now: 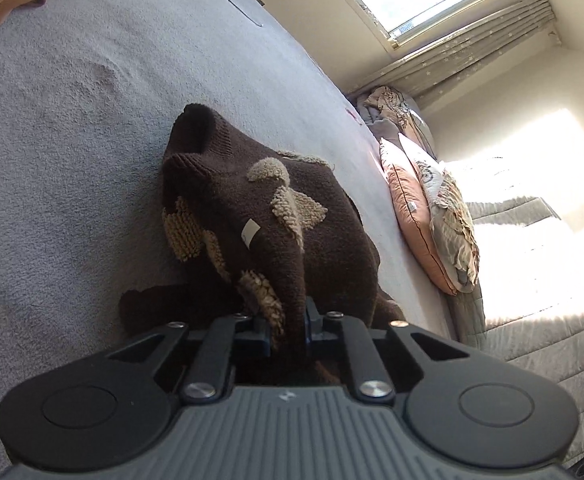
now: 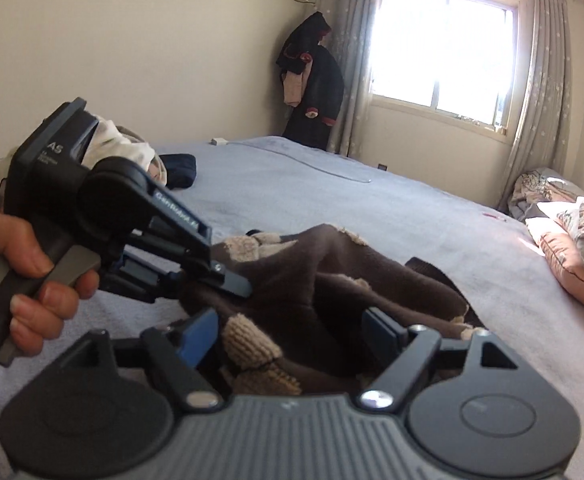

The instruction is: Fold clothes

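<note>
- The sweater point(image 1: 259, 216), brown knit with tan patches, lies bunched in a heap on the bed point(image 1: 71, 120), not flat and with no clean fold showing.
- The left tool point(image 1: 285, 320) is closed on a ridge of the sweater's fabric at the near edge; the right wrist view shows the same tool point(image 2: 215, 276) clamped on the knit, a hand point(image 2: 23, 276) round its handle.
- The right tool point(image 2: 292, 332) stands wide open; sweater fabric lies between its blue pads point(image 2: 197, 330) but they do not press on it.
- Progress, as I judge it: early. The sweater is gathered up rather than spread, so laying it out, folding sleeves in and folding the body all seem left to do.
- More clothes point(image 2: 131, 152) sit in a pile at the far left of the bed, apparently waiting; nothing folded is in view.
- Pillows point(image 1: 424, 220) lie at the bed's far side, well apart from the sweater.
</note>
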A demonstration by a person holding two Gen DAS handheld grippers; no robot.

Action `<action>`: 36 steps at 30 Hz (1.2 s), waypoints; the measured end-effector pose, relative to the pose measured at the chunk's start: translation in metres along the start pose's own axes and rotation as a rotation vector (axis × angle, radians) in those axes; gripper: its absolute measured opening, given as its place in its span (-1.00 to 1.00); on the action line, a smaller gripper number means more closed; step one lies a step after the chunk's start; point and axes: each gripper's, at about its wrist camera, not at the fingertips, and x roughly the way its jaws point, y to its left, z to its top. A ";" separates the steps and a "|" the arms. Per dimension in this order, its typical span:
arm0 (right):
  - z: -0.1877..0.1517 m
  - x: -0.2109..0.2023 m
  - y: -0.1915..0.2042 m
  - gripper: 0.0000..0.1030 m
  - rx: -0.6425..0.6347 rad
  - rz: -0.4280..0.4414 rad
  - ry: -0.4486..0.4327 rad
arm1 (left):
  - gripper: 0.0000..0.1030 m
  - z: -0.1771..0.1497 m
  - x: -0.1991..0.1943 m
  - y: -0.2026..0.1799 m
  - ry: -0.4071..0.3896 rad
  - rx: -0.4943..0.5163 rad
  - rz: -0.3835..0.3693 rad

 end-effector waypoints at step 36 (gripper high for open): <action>-0.064 -0.037 0.041 -0.84 -0.213 -0.044 0.338 | -0.76 -0.031 -0.107 0.035 0.076 0.223 0.196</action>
